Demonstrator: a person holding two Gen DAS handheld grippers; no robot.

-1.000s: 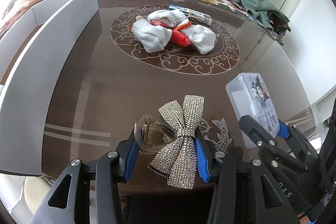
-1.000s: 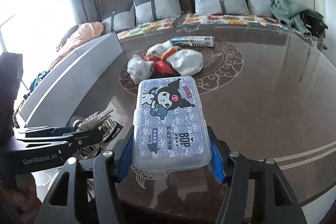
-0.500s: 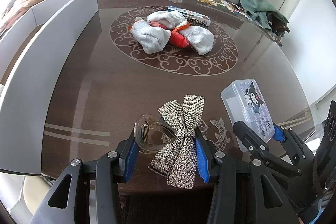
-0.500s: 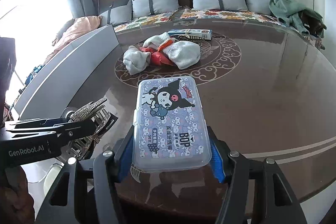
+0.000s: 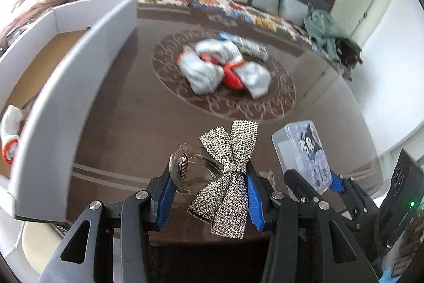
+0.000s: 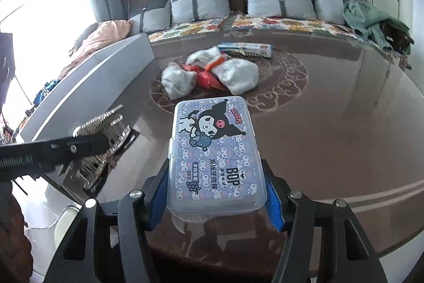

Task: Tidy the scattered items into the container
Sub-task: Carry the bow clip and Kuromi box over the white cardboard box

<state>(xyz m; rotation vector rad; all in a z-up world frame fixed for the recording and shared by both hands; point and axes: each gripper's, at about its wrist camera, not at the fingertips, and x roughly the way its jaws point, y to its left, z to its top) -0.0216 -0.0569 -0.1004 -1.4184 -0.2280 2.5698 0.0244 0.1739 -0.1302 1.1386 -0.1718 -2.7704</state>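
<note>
Dark glossy worktop (image 6: 331,129) fronts a cushioned sofa. Raised above it near its front edge, the rhinestone bow hair clip (image 5: 228,171) is clamped in the left gripper (image 5: 209,192), and the clear floss-pick box (image 6: 214,158) is pinched in the right gripper (image 6: 216,196). White gloves (image 6: 212,73) lie heaped mid-worktop. At left stands the grey container (image 5: 66,86), one glove (image 5: 9,131) inside.
</note>
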